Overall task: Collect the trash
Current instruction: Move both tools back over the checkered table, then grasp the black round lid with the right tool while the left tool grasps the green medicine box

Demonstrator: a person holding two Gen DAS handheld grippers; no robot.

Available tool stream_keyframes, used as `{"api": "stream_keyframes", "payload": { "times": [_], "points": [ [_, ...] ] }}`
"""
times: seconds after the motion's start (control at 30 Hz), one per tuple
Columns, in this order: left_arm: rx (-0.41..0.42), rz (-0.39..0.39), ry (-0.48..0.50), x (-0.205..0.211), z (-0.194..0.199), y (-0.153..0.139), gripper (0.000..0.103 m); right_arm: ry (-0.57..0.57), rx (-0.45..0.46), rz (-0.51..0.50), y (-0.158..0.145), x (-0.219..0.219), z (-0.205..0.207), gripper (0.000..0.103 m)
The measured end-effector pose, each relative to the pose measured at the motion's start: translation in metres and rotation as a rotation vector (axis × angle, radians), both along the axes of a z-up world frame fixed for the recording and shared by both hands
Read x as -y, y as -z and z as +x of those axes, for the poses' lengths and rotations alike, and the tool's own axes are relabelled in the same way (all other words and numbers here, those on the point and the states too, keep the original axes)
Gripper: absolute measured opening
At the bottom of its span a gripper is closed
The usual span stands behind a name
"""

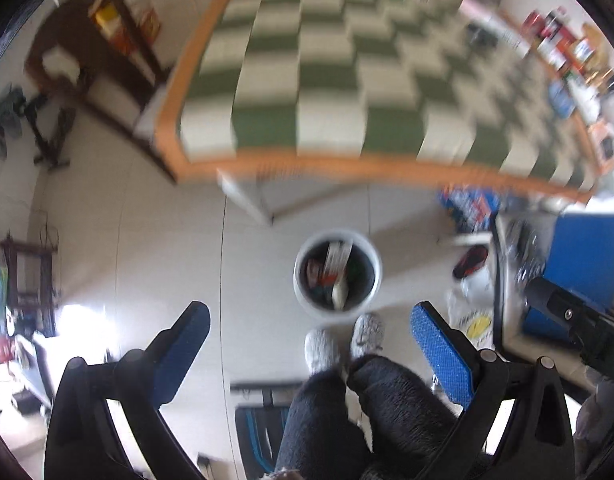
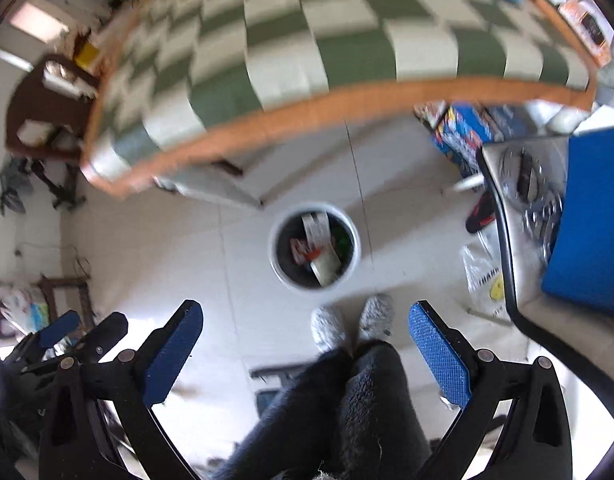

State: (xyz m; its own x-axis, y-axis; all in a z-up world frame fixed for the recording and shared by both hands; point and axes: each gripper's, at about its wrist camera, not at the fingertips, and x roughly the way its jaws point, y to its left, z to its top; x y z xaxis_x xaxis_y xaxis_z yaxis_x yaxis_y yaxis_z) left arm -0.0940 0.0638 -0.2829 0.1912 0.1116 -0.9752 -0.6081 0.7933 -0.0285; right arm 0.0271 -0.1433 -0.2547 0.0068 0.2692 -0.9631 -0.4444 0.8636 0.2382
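Below us, both grippers hang over the floor with nothing in them. Our left gripper [image 1: 311, 320] has its blue pads spread wide, and the right gripper [image 2: 307, 318] is spread just as wide and just as bare.

Between the fingers in both views we see a round white bin [image 1: 338, 274] [image 2: 314, 246] standing on the pale tiled floor [image 1: 147, 240], just in front of our feet in grey fuzzy slippers [image 1: 343, 340]. Inside the bin lie pieces of trash [image 1: 333, 270] [image 2: 317, 250]: a white strip, something red, something green and a pale wrapper, though blur keeps us from naming them more closely.

Beyond the bin stands a table with a green-and-white checked cloth [image 1: 327, 80] [image 2: 307, 32] edged in orange. Along its far right edge sit cans and boxes [image 1: 563, 48], too smeared to sort. To our right a blue pad [image 2: 595, 216] lies on a grey surface, and a white plastic bag [image 2: 487, 276] lies on the floor beside it.
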Motion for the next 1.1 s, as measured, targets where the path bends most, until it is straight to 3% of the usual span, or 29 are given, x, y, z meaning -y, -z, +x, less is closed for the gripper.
{"api": "stream_keyframes", "payload": {
  "times": [0.13, 0.23, 0.4, 0.57, 0.83, 1.03, 1.1],
  "points": [
    [0.096, 0.073, 0.034, -0.021, 0.059, -0.05, 0.103, 0.058, 0.067, 0.069, -0.055, -0.005, 0.045, 0.103],
    [0.131, 0.12, 0.039, -0.042, 0.117, -0.071, 0.103, 0.103, 0.114, 0.091, -0.082, -0.008, 0.092, 0.103],
    [0.172, 0.08, -0.024, -0.08, 0.205, -0.081, 0.103, 0.19, 0.141, 0.097, -0.099, -0.011, 0.192, 0.103],
    [0.183, 0.0, -0.122, -0.133, 0.306, -0.074, 0.102, 0.241, 0.106, 0.083, -0.077, -0.04, 0.311, 0.103],
    [0.104, -0.058, -0.181, -0.199, 0.448, -0.025, 0.091, 0.244, -0.025, -0.014, 0.006, -0.112, 0.478, 0.103],
    [0.039, -0.107, -0.164, -0.231, 0.52, 0.024, 0.066, 0.197, -0.083, -0.1, 0.065, -0.162, 0.541, 0.103],
    [0.017, -0.135, -0.155, -0.238, 0.534, 0.039, 0.025, 0.169, -0.084, -0.128, 0.078, -0.177, 0.55, 0.103]
  ]
}}
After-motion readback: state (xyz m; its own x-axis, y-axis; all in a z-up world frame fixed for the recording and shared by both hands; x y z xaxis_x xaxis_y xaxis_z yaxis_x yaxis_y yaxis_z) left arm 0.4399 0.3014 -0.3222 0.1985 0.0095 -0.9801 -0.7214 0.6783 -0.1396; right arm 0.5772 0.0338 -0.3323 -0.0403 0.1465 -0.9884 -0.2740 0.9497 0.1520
